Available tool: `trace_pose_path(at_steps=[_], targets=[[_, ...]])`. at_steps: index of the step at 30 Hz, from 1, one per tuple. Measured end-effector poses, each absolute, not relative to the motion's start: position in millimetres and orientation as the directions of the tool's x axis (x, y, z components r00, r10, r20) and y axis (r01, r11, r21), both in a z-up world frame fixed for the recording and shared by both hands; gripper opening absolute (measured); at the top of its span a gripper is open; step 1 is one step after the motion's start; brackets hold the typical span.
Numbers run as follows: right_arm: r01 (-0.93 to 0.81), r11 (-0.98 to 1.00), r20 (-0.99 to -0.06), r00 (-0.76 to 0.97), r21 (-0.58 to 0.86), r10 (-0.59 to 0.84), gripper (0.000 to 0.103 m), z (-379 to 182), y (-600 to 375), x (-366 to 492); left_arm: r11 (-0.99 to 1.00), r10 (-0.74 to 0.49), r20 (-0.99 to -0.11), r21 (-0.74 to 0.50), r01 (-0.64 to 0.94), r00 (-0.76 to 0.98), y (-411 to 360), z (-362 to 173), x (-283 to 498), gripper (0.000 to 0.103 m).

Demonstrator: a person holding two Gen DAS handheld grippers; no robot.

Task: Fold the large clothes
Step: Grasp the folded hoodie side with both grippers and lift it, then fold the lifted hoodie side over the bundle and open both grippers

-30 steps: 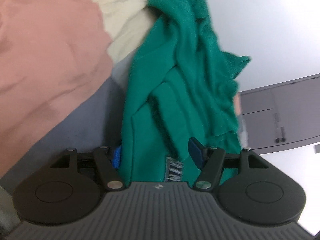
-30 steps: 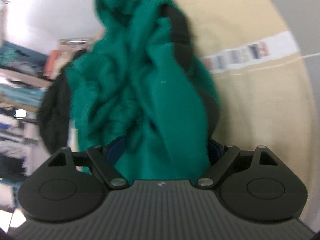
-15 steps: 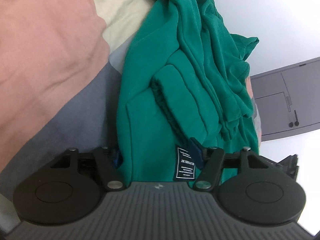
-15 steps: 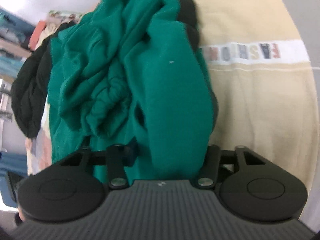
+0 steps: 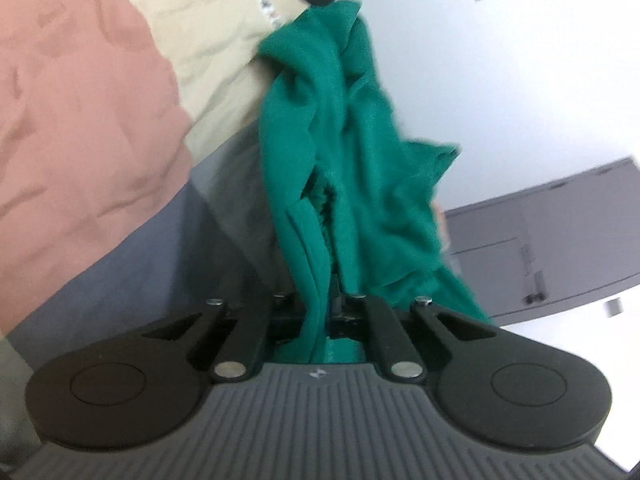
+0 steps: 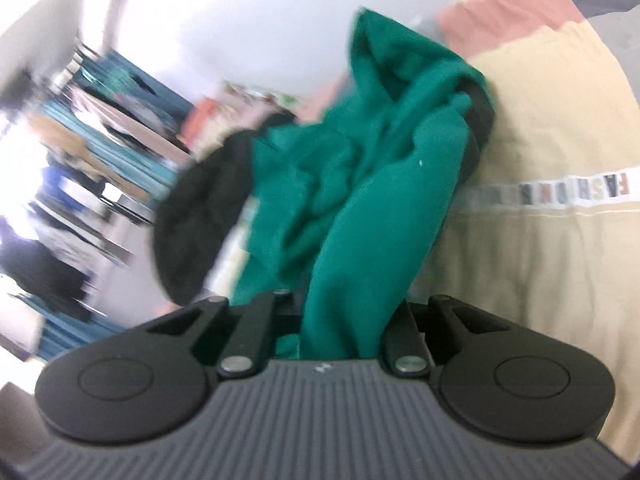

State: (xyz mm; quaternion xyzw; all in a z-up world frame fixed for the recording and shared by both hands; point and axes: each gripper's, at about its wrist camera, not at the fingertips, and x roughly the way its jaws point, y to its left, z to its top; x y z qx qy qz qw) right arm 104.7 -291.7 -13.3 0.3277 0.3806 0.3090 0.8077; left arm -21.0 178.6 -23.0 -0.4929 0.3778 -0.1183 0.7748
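Observation:
A crumpled green sweatshirt (image 5: 344, 168) hangs bunched between my two grippers, lifted off the pile. My left gripper (image 5: 318, 312) is shut on a fold of its edge, and the cloth hides the fingertips. In the right wrist view the same green sweatshirt (image 6: 360, 200) runs into my right gripper (image 6: 340, 320), which is shut on a thick fold of it. A black garment (image 6: 200, 216) hangs behind the sweatshirt on the left. Both views are motion-blurred.
A beige top (image 6: 540, 240) with a lettered stripe lies under and right of the sweatshirt, also in the left wrist view (image 5: 208, 52). A pink garment (image 5: 80, 120) lies on a grey surface (image 5: 140, 264). A grey cabinet (image 5: 552, 240) stands at right. Clothes racks (image 6: 80, 160) fill the left background.
Both grippers have closed from wide open onto folds of the green sweatshirt. The sweatshirt is pulled up and more stretched; both cameras have swung.

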Motion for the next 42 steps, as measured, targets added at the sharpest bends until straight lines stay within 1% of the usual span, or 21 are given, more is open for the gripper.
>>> trace_pose_path(at_steps=[5,7,9,11,17,22,26,31,35,39,42], targets=[[-0.293,0.485,-0.282,0.53,0.824,0.8,0.017,9,-303,80,0.44,-0.563,-0.416,-0.882,-0.167,0.714,188,1,-41,0.005],[-0.311,0.449,-0.23,0.544,0.838,0.807,0.016,17,-305,69,0.43,-0.563,-0.398,-0.89,-0.155,0.724,196,11,-52,0.005],[-0.317,0.407,-0.175,0.563,0.857,0.808,0.013,26,-308,58,0.407,-0.569,-0.375,-0.902,-0.145,0.732,202,19,-64,0.005],[-0.335,0.383,-0.135,0.576,0.861,0.806,0.013,34,-315,44,0.383,-0.575,-0.354,-0.913,-0.139,0.738,207,27,-78,0.005],[-0.312,0.369,-0.107,0.619,0.876,0.778,0.011,38,-330,11,0.347,-0.602,-0.299,-0.933,-0.094,0.741,210,54,-120,0.005],[-0.258,0.333,-0.071,0.685,0.907,0.725,0.011,34,-353,-7,0.284,-0.609,-0.232,-0.957,-0.064,0.759,217,58,-148,0.005],[-0.192,0.354,-0.122,0.707,0.915,0.697,0.011,36,-362,19,0.241,-0.605,-0.193,-0.969,-0.054,0.772,221,61,-133,0.005],[-0.159,0.39,-0.163,0.721,0.907,0.673,0.011,58,-358,69,0.262,-0.584,-0.186,-0.964,-0.033,0.79,225,87,-68,0.006],[-0.072,0.408,-0.22,0.75,0.91,0.624,0.011,58,-348,132,0.349,-0.5,-0.246,-0.935,-0.066,0.83,225,108,6,0.006],[0.023,0.431,-0.3,0.752,0.902,0.587,0.011,42,-338,205,0.43,-0.425,-0.343,-0.891,-0.147,0.838,219,109,85,0.007],[0.071,0.449,-0.343,0.753,0.891,0.561,0.011,23,-329,245,0.494,-0.378,-0.389,-0.852,-0.172,0.84,212,101,132,0.007]])
